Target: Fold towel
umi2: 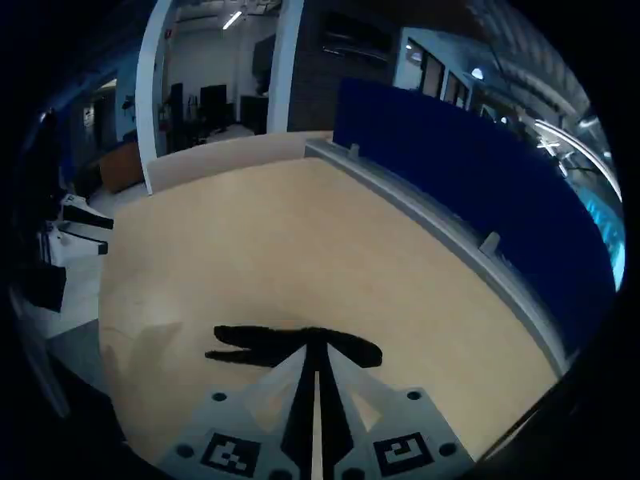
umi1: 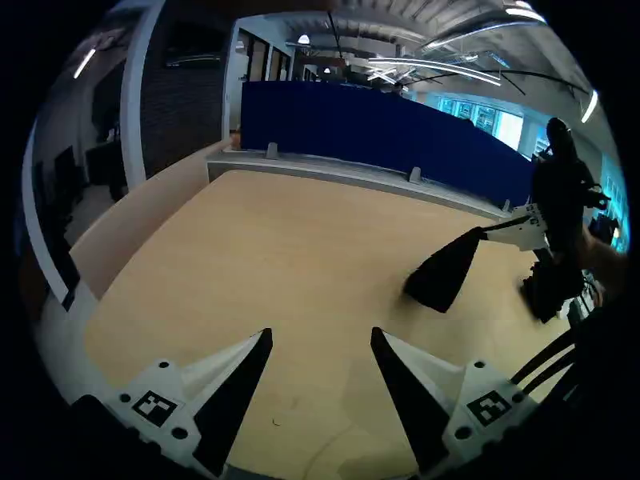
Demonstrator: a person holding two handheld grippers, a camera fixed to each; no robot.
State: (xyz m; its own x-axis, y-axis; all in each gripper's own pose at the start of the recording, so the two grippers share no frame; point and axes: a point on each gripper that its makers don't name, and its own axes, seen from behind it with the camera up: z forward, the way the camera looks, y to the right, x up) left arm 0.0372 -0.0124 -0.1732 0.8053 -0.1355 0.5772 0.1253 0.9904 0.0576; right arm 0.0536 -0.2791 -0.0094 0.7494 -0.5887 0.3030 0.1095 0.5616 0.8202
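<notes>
A black towel hangs in a bunched wedge just above the light wooden table, pinched at its top by my right gripper, which reaches in from the right. In the right gripper view the same towel lies as a dark band across the fingertips of the right gripper, whose fingers are pressed together on it. My left gripper is open over bare tabletop at the near edge, well to the left of the towel, with nothing between its fingers.
A blue partition on a grey rail runs along the far side of the table. A low beige wall borders the table's left side. A person's hand holds the right gripper at the right edge.
</notes>
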